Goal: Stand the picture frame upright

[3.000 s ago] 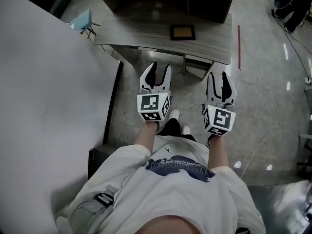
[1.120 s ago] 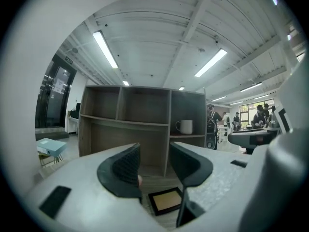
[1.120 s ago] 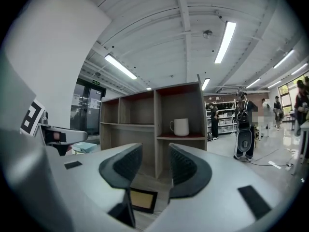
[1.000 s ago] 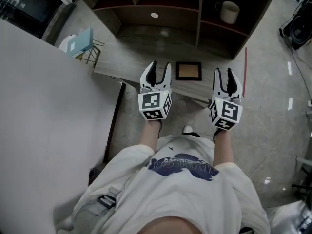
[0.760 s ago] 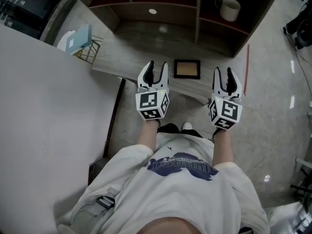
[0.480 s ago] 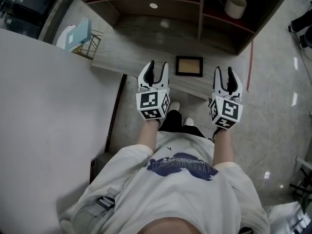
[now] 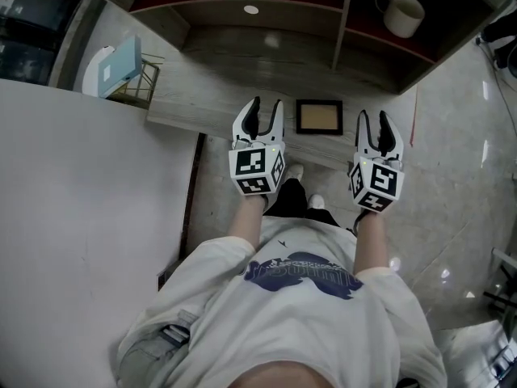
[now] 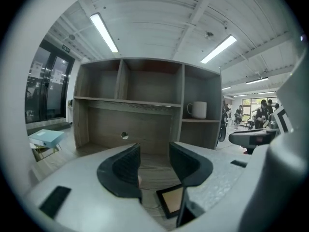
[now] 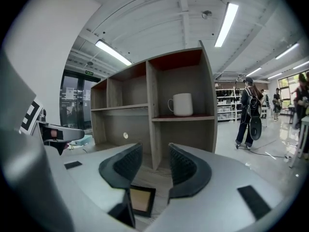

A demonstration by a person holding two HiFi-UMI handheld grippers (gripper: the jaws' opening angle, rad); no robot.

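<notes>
A small black picture frame point(image 7: 318, 117) with a tan insert lies flat on the wooden desk point(image 7: 210, 95), close to its front edge. The same picture frame point(image 8: 171, 200) shows low between the jaws in the left gripper view, and the picture frame point(image 9: 142, 200) shows likewise in the right gripper view. My left gripper point(image 7: 260, 113) hangs just left of the frame, open and empty. My right gripper point(image 7: 379, 128) hangs just right of it, also open and empty. Neither touches the frame.
A wooden shelf unit point(image 7: 347, 23) stands at the back of the desk, with a white mug point(image 7: 403, 12) in its right compartment. A wire rack with a light blue box point(image 7: 113, 67) sits at the desk's left end. A large white panel point(image 7: 81, 217) fills the left. People stand in the distance point(image 9: 249, 112).
The desk and frame have come closer: both grippers now flank the frame at the desk's front edge. The jaws stay open.
</notes>
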